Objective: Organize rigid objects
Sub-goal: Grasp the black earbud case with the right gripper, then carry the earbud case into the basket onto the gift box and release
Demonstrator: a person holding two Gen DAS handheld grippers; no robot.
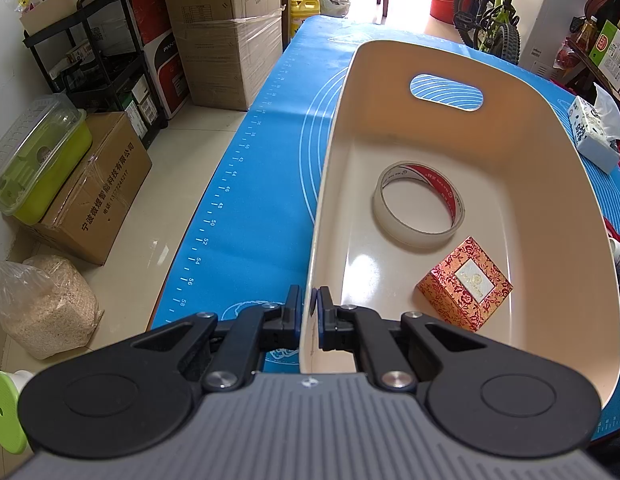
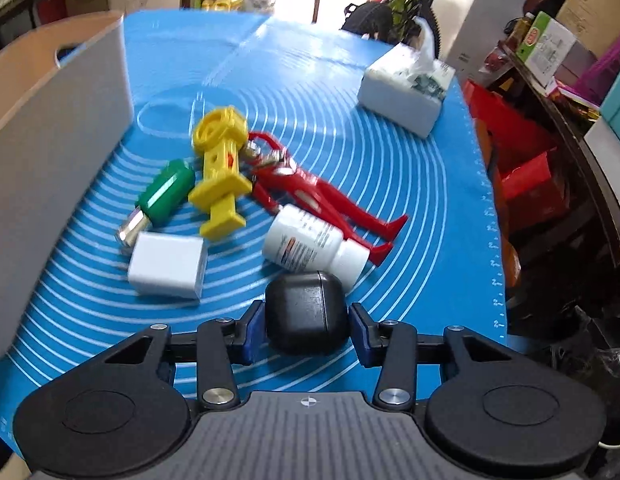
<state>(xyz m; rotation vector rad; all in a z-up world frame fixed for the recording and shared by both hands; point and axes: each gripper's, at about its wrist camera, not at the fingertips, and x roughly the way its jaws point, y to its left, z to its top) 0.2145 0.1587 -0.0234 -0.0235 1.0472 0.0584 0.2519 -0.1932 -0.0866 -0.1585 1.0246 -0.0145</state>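
My left gripper [image 1: 309, 300] is shut on the near wall of the beige basket [image 1: 510, 152], one pad inside and one outside. A roll of clear tape [image 1: 390, 224] and a red patterned box [image 1: 466, 284] lie on the basket's floor. In the right wrist view my right gripper [image 2: 306, 320] holds a black rounded case [image 2: 306, 308] between its blue pads, both touching its sides, low over the blue mat [image 2: 410, 208]. Just beyond lie a white bottle [image 2: 306, 240], a red figure [image 2: 306, 188], a yellow toy [image 2: 222, 160], a green-capped piece [image 2: 166, 192] and a white cube [image 2: 168, 266].
The basket [image 2: 62, 120] stands at the left of the loose objects. A tissue box [image 2: 406, 92] sits at the far right of the mat. The table edge drops to the floor on the left, where cardboard boxes [image 1: 102, 192] and a rack stand. Red crates crowd the right side.
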